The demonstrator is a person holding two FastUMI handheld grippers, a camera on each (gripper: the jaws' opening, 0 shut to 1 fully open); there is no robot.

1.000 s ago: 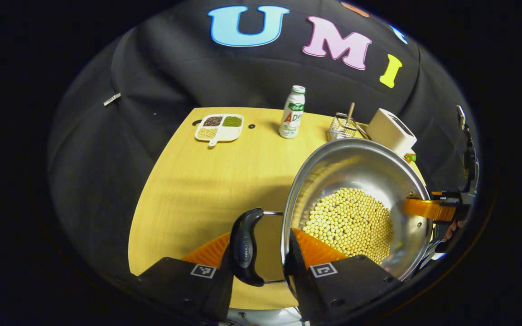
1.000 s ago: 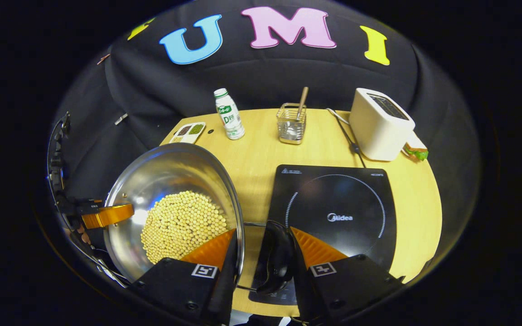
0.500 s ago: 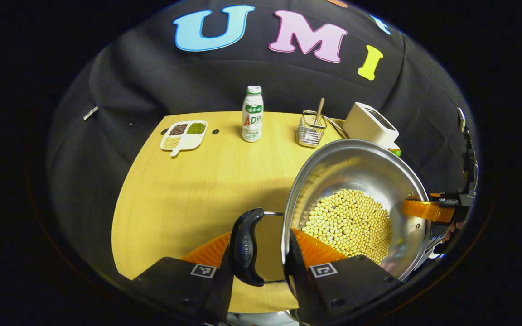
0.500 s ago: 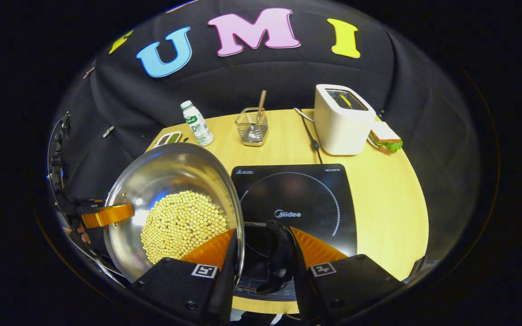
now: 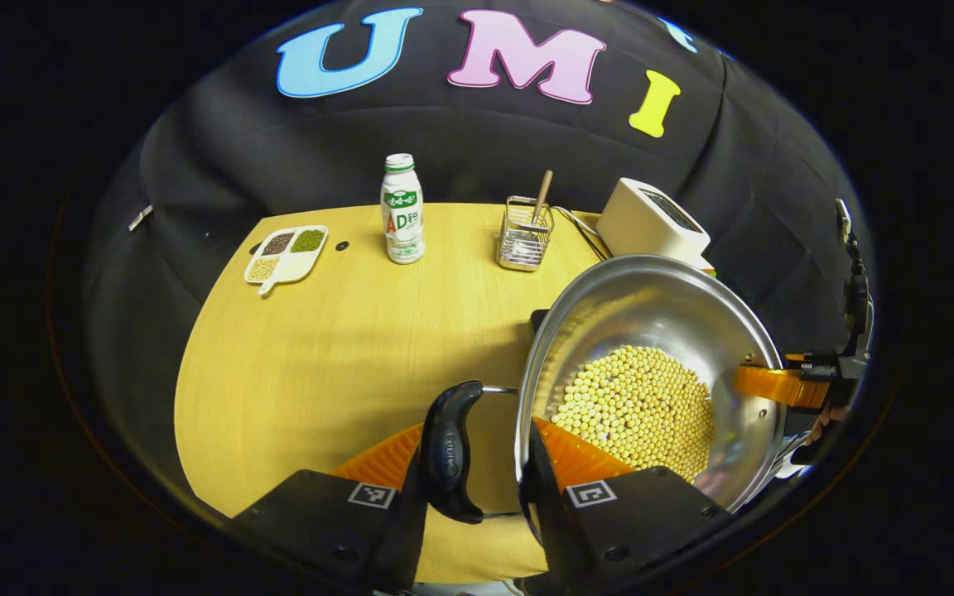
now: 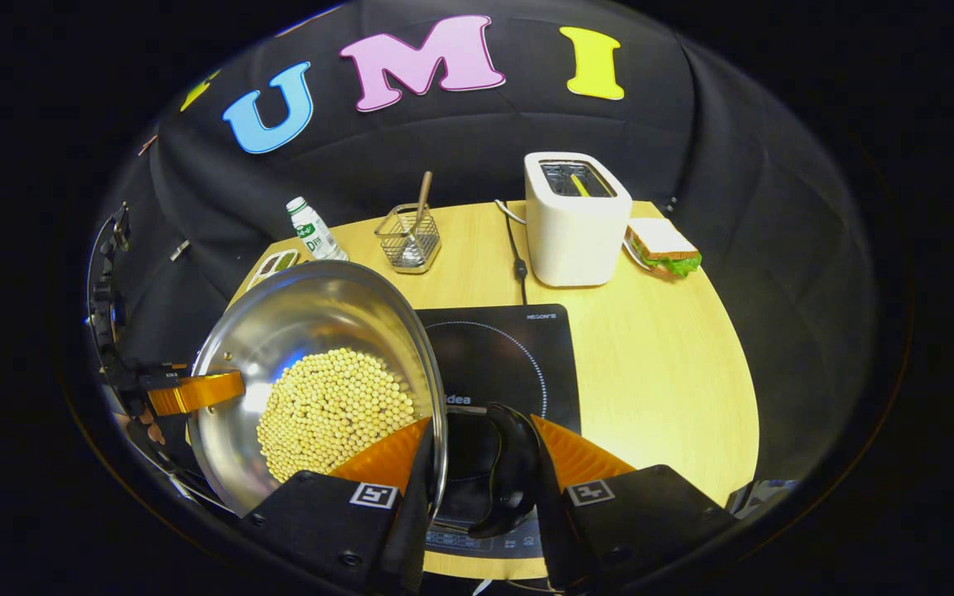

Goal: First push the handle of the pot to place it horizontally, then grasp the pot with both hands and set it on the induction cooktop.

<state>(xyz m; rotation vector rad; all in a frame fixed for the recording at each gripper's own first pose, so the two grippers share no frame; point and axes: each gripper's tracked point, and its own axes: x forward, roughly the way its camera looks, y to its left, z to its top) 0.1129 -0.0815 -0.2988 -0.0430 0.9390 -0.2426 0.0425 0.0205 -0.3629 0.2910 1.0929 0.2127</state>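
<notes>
A steel pot holding yellow soybeans hangs above the wooden table, carried between both grippers. My left gripper is shut on the pot's black left handle, close against the rim. In the right gripper view, my right gripper is shut on the other black handle, with the pot to its left. The black induction cooktop lies beneath that handle and the pot's right edge. Each view also shows an orange finger of the opposite gripper at the pot's far rim.
At the back of the table stand a drink bottle, a divided dish of grains, a wire basket with a stick and a white toaster with its cable. A sandwich lies beside the toaster.
Both grippers have carried the pot to the right. In the right gripper view the cooktop has slid under the pot's edge. The grips are unchanged.
</notes>
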